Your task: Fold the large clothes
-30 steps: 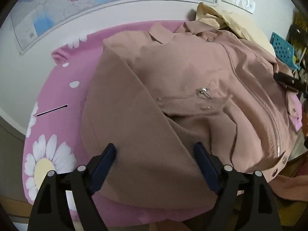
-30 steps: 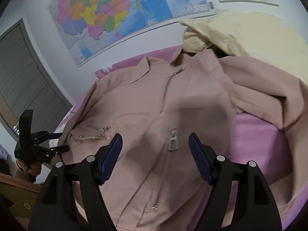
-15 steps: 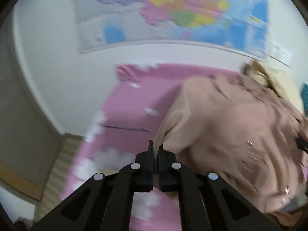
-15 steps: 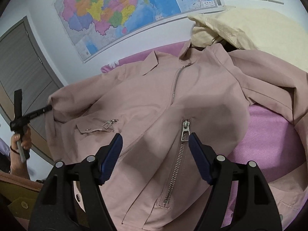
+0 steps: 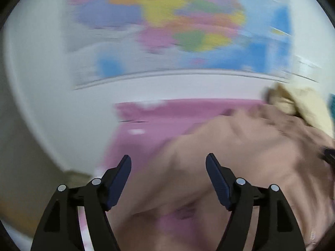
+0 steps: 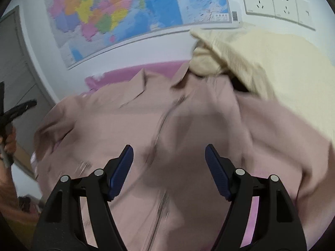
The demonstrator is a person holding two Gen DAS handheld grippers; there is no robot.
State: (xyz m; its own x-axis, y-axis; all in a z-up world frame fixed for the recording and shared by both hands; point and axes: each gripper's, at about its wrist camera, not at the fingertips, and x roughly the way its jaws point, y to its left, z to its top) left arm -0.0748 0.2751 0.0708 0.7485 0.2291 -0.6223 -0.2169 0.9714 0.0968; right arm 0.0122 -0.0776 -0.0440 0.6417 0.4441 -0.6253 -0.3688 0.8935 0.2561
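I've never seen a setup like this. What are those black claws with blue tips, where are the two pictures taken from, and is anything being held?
There is no robot: a person holds a two-finger gripper in each hand, each with a camera looking along its fingers. One picture looks past the left gripper, the other past the right gripper. A dusty-pink zip jacket lies on a pink cover, with a cream cloth behind and a map on the wall. The left jaws have just been opening; both grippers are open, holding nothing.
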